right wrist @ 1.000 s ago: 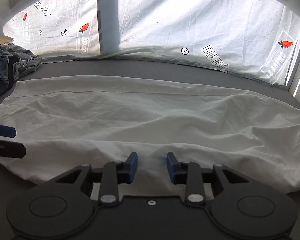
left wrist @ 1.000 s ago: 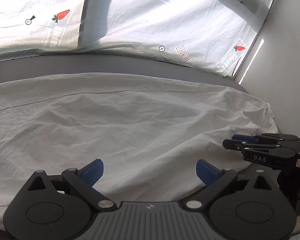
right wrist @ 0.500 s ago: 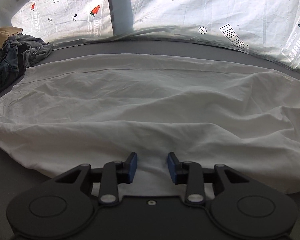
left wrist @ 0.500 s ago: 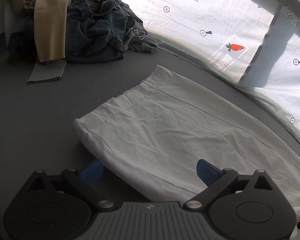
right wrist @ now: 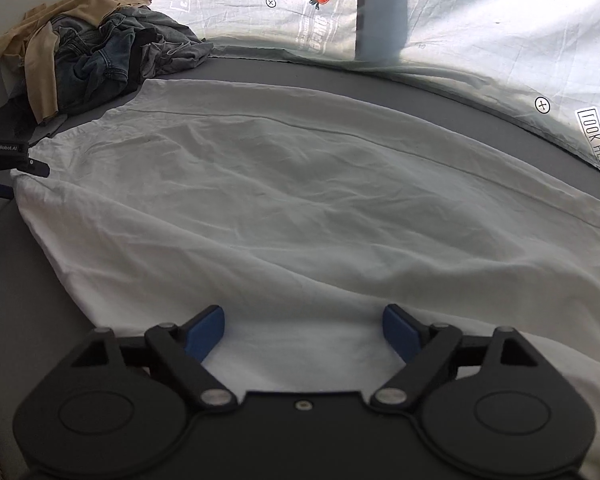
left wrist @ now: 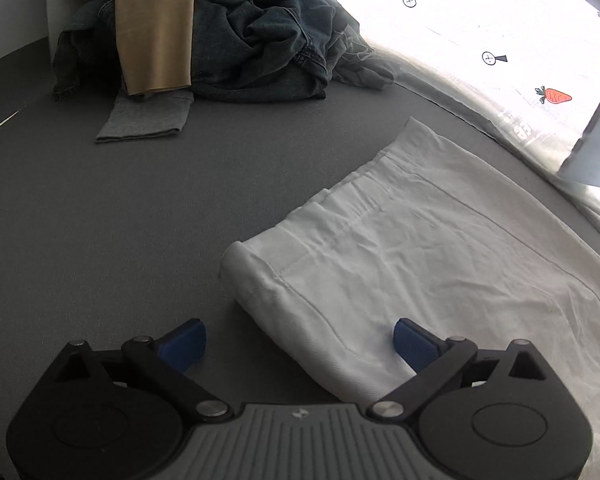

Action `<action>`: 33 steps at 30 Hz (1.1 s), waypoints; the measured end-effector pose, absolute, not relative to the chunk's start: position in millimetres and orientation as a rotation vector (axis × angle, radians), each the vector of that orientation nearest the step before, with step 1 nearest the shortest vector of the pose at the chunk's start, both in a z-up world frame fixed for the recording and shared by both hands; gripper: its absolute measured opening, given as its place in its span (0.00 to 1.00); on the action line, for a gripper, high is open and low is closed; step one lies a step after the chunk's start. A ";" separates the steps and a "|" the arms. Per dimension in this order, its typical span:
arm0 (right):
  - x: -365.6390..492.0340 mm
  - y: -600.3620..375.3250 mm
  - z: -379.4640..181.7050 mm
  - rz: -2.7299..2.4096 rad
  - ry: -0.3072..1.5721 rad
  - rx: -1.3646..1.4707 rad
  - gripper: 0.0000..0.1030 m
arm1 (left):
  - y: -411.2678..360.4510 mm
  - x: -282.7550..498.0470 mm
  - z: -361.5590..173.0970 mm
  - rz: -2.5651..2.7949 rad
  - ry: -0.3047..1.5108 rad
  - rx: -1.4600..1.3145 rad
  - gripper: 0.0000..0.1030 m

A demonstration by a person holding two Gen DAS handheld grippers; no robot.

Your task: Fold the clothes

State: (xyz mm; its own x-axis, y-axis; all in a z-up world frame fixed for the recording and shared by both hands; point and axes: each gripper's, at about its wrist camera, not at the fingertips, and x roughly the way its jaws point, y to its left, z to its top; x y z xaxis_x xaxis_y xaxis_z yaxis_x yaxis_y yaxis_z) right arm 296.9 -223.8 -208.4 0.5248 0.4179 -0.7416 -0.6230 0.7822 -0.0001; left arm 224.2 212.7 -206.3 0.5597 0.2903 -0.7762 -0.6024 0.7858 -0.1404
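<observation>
A grey worktop fills the scene, backed by a pale printed sheet with orange carrot drawings. In the far left corner sits one heap of unfolded clothes: dark denim, a tan garment draped over it and a grey piece at its foot. Nothing lies between the heap and the claws.

One white garment lies flat and wrinkled across the worktop, a seam line running along its far side. Its left end shows a stitched, doubled hem.

Two claws are visible. The left claw is spread wide, straddling the near corner of that hem without pressing it. The right claw is opening, white cloth lying loose between its blue pads.
</observation>
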 end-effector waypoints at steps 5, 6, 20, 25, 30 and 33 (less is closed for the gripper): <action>296.5 -221.6 -213.2 0.594 0.797 -0.237 1.00 | 208.6 234.2 -210.7 0.548 0.821 -0.352 0.96; 296.7 -221.3 -212.9 0.588 0.801 -0.235 1.00 | 208.3 233.8 -211.1 0.557 0.811 -0.359 0.96; 293.9 -223.3 -215.0 0.589 0.777 -0.228 1.00 | 190.3 236.4 -196.8 0.443 0.720 -0.454 0.19; 293.4 -223.5 -215.3 0.588 0.772 -0.227 1.00 | 172.9 238.6 -171.4 0.326 0.647 -0.466 0.18; 293.3 -222.9 -215.8 0.586 0.769 -0.226 1.00 | 127.6 255.1 -144.1 0.138 0.624 -0.354 0.17; 293.2 -222.3 -215.2 0.586 0.770 -0.227 1.00 | 103.8 264.2 -138.2 -0.017 0.626 -0.359 0.17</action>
